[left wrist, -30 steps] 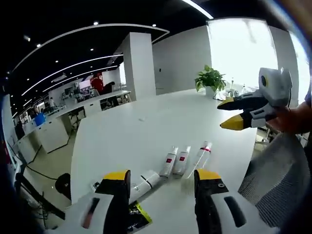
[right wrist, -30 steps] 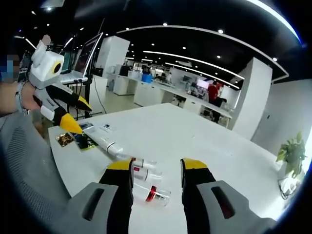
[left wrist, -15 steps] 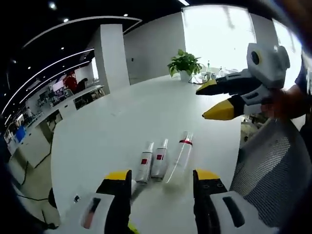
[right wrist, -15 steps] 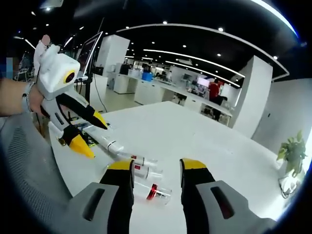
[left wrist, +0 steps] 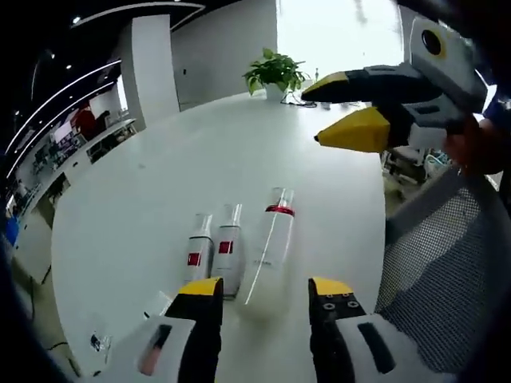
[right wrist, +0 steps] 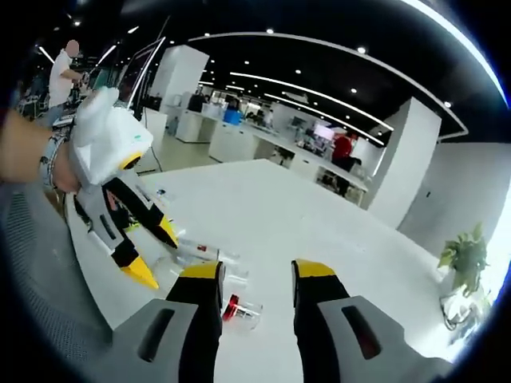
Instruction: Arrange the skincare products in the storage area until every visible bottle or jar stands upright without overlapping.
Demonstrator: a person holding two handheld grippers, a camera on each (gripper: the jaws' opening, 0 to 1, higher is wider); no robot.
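three bottles lie ahead of the left gripper (left wrist: 259, 291): two white bottles (left wrist: 215, 254) and one clear bottle (left wrist: 268, 257). both it and the right gripper (right wrist: 255, 270) gape empty.

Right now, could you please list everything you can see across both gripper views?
White bottles with red labels: two, lying side by side on the table.
Clear bottle with red band: one, lying beside them, just ahead of the left gripper's jaws.
Table: one, white, large.
Potted plant: one, green, far table edge.
Mesh chair: one, grey, beside the table.
Person in red: one, far background.
Left gripper: yellow-tipped, open, low over the bottles.
Right gripper: yellow-tipped, open, above the clear bottle.
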